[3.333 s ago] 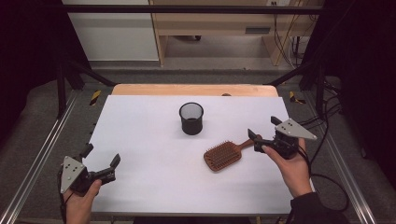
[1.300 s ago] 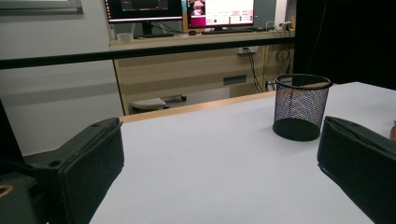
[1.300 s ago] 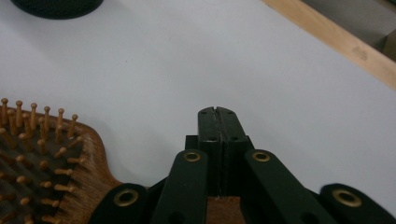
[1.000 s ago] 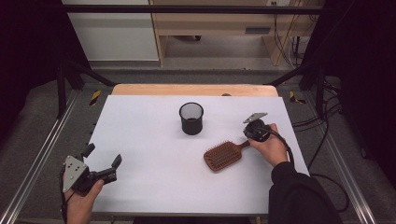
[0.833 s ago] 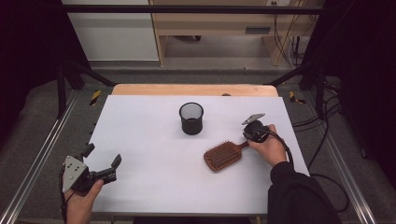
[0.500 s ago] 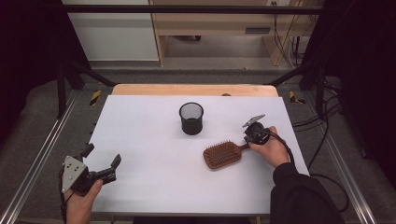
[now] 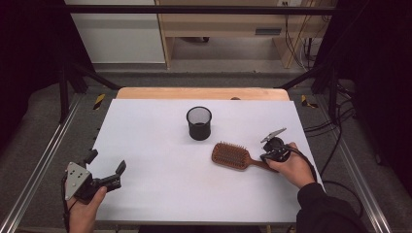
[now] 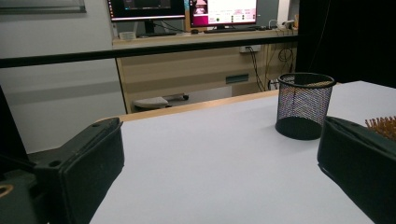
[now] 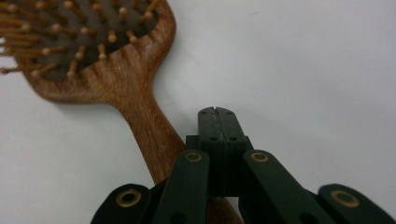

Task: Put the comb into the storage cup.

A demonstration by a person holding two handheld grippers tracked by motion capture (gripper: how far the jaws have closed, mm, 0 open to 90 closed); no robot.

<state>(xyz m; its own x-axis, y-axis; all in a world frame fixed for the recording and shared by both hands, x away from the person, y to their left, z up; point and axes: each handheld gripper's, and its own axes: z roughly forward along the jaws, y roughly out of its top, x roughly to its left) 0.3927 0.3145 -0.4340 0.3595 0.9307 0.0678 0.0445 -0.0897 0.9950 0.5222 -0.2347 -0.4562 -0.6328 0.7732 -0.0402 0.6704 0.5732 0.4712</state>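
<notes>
A wooden hairbrush point(image 7: 231, 155) lies bristles up on the white table, its handle running right toward my right hand. My right gripper point(image 7: 265, 158) is shut, with nothing between its jaws. In the right gripper view, the closed tips point(image 9: 216, 112) rest just right of the brush handle point(image 9: 149, 130), which passes under the gripper body. A black mesh cup point(image 7: 199, 123) stands upright behind the brush. At the near left corner my left gripper point(image 7: 106, 162) is held open with nothing in it. In the left gripper view, the cup point(image 8: 303, 105) and some brush bristles point(image 8: 383, 126) sit beyond its jaws.
The white table point(image 7: 160, 194) has a wooden strip point(image 7: 194, 93) along its far edge. Metal rails point(image 7: 43, 165) run down both sides. Cables point(image 7: 335, 121) trail at the right. A desk with monitors point(image 8: 187, 9) stands beyond the table.
My right gripper has moved toward me and down against the handle. The brush has turned, its handle end swinging toward the near edge. The left gripper has stayed put.
</notes>
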